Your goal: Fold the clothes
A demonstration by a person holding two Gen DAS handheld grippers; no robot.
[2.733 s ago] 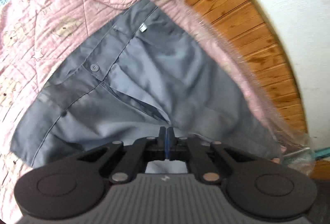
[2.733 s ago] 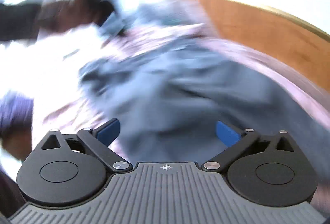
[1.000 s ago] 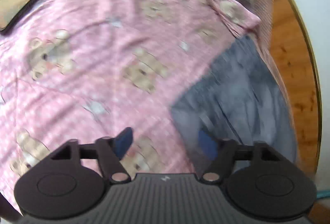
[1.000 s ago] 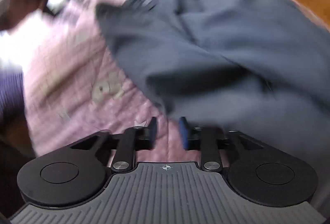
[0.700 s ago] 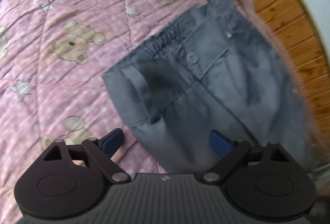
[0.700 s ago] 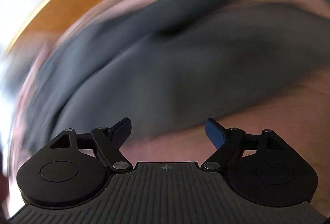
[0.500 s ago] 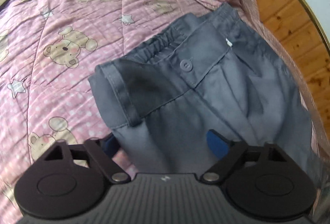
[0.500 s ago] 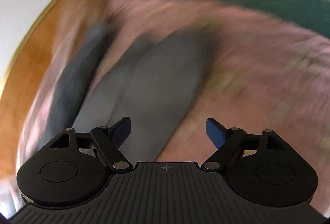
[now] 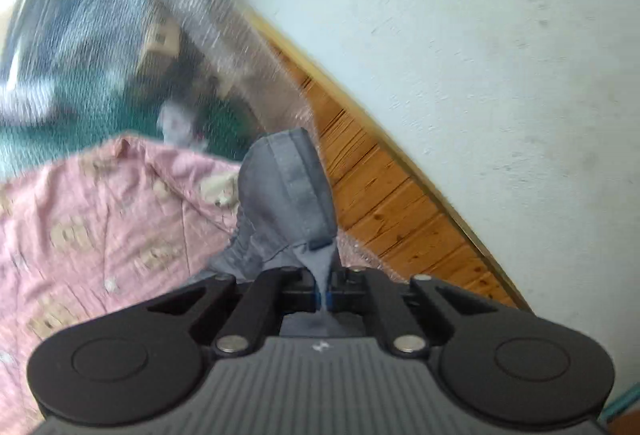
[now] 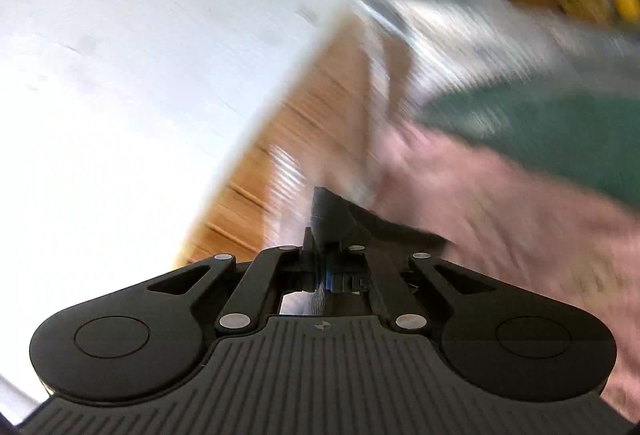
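— What is that grey garment (image 9: 288, 195) made of?
— Matt woven cloth, with stitched seams. The pink quilt (image 9: 100, 235) beneath is soft, stitched cotton-like fabric.
— And the left gripper (image 9: 323, 297)?
— Matt black plastic, ribbed on its grey housing, with shiny metal pins.
— The background?
— Varnished wood panelling (image 9: 400, 211), knotty; a rough, chalky painted wall (image 9: 480, 55).

Daylight is flooding both views, glaring off the white wall (image 10: 120, 55). Motion blur is smearing the right wrist view heavily. Fisheye distortion is bending the edges.
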